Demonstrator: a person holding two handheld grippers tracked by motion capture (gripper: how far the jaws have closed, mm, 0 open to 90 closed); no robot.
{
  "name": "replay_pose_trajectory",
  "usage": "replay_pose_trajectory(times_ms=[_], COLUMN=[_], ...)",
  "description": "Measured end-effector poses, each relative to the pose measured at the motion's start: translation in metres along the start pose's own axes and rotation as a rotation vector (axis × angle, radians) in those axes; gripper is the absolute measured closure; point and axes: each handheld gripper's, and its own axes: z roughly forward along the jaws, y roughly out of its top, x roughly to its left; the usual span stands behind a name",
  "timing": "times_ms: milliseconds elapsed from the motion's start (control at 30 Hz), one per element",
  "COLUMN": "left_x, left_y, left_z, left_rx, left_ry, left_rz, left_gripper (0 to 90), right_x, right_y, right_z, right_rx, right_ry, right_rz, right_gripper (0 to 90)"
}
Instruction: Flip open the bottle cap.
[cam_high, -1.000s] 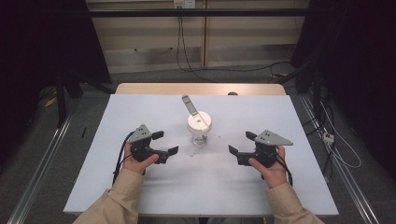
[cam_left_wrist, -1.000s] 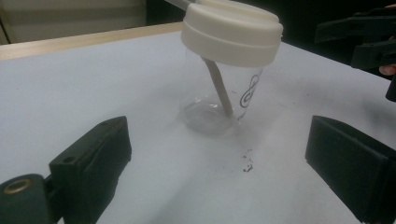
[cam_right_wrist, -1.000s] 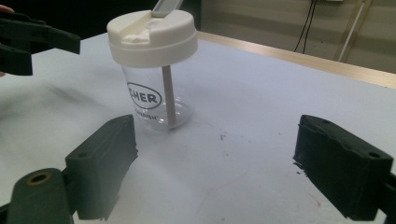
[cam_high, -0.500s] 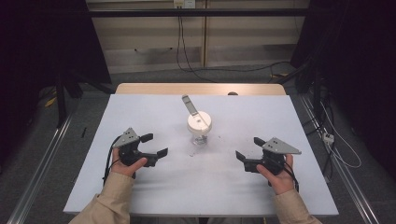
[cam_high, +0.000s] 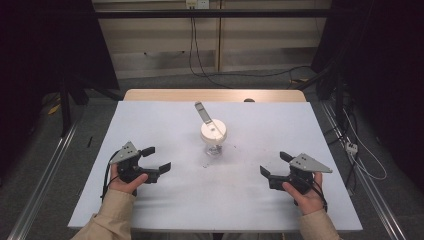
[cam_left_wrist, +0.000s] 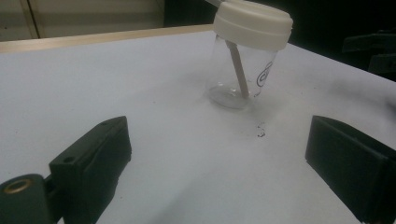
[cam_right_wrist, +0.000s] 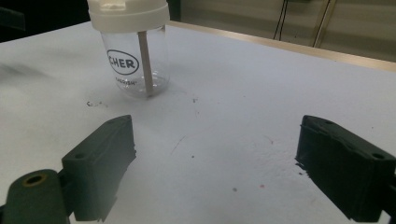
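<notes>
A clear plastic jar (cam_high: 214, 142) with a cream lid (cam_high: 213, 131) stands upright near the middle of the white table (cam_high: 165, 120). A pale stick leans inside the jar (cam_left_wrist: 237, 70) and pokes out through the lid toward the back. My left gripper (cam_high: 156, 160) rests at the front left, open and empty, pointing at the jar from a distance. My right gripper (cam_high: 274, 165) sits at the front right, open as well, with nothing between its jaws. In the right gripper view the jar (cam_right_wrist: 135, 65) with black lettering stands ahead of the jaws to the left.
Small dark specks (cam_high: 209, 162) mark the table just in front of the jar. A wooden edge (cam_high: 215, 95) runs along the table's far side. Cables (cam_high: 360, 160) trail on the floor at the right, and metal rails flank the table.
Both hands have drawn back from the jar toward the table's front corners, the left going left and the right going right. The jar has stayed put.
</notes>
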Motion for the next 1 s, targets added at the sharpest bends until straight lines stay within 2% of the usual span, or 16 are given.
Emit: replay_pose_trajectory(times_ms=[267,533,800,1000], left_x=[0.0,0.002,0.003,0.007], left_y=[-0.004,-0.008,-0.01,-0.012], left_z=[-0.005,-0.014,-0.021,-0.026], left_rx=[0.015,0.025,0.032,0.027], left_ry=[0.002,0.019,0.028,0.047], left_rz=[0.012,0.011,0.017,0.002], left_gripper=[6.6,6.7,6.7,6.6], right_x=[-0.001,0.0,-0.001,-0.002], right_y=[-0.008,-0.013,-0.015,-0.017], right_z=[-0.008,-0.014,-0.015,-0.013], right_rx=[0.016,0.019,0.027,0.034], right_ry=[-0.009,-0.015,-0.021,-0.02], right_rz=[-0.014,-0.007,-0.014,-0.017], right_gripper=[11.3,11.2,11.2,11.2])
